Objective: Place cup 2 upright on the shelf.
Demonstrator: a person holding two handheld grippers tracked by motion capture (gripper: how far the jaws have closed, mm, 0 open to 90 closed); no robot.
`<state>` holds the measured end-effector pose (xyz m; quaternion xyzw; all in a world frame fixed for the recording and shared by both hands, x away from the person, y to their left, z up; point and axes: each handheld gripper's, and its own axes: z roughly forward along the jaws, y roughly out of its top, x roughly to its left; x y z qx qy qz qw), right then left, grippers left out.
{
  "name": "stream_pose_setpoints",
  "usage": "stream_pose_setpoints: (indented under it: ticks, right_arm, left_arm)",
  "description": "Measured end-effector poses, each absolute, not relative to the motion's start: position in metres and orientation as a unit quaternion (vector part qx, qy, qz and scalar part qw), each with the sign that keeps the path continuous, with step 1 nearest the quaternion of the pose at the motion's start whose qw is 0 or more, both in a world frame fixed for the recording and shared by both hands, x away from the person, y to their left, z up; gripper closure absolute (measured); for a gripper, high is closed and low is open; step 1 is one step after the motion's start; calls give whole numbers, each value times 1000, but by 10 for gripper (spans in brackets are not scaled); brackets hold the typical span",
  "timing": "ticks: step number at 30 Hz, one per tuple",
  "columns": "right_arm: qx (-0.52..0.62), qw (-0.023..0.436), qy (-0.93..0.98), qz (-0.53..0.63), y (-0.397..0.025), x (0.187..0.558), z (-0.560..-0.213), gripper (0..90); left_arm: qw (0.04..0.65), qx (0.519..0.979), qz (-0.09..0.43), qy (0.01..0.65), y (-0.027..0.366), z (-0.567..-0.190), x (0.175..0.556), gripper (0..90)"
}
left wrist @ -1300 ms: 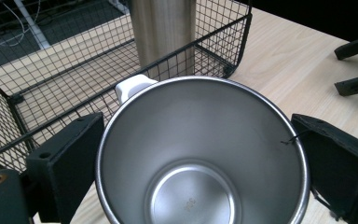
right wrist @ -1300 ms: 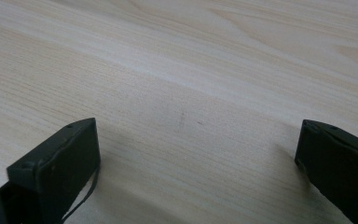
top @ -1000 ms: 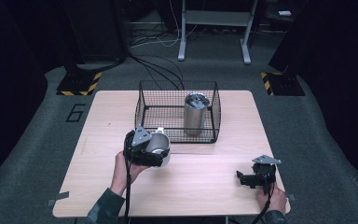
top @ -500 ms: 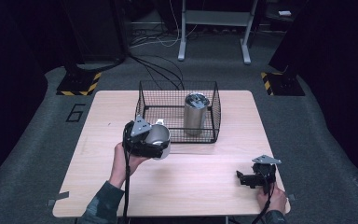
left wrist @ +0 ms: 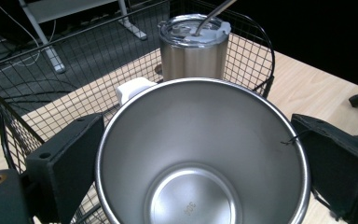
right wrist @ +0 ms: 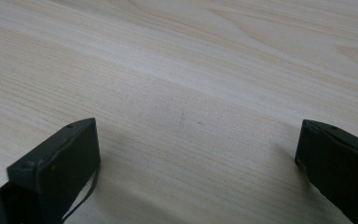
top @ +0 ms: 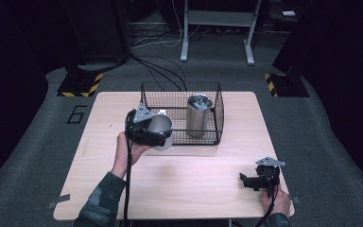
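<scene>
My left gripper (top: 157, 133) is shut on an open steel cup (top: 160, 126), held up at the front left corner of the black wire basket (top: 213, 97). In the left gripper view the cup (left wrist: 200, 154) sits between the two jaws and its bare inside faces me. A lidded steel tumbler (top: 197, 115) with a straw stands upright inside the basket, and it shows beyond the cup as the tumbler (left wrist: 193, 51) behind the wire. My right gripper (top: 246, 181) rests low at the table's front right, open, with nothing but bare wood (right wrist: 186, 93) between its jaws.
The wooden table (top: 123, 104) carries the basket at its back middle. A white piece (left wrist: 133, 88) peeks out behind the cup's rim. Beyond the table lie floor cables (top: 156, 66) and a metal stand (top: 217, 33).
My left gripper has carried the cup up and toward the basket's front left corner. The right gripper has stayed in place.
</scene>
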<state>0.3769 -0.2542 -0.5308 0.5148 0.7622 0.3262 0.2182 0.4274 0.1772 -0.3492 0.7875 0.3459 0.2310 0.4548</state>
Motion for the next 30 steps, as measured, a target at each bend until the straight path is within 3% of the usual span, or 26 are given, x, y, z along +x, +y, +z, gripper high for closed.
stream_pose_setpoints:
  ticks: [30]
  right_arm:
    - [515,218,763,325,-254,377,-531,0]
  left_arm:
    - [459,782,234,351,169,-321,481,61]
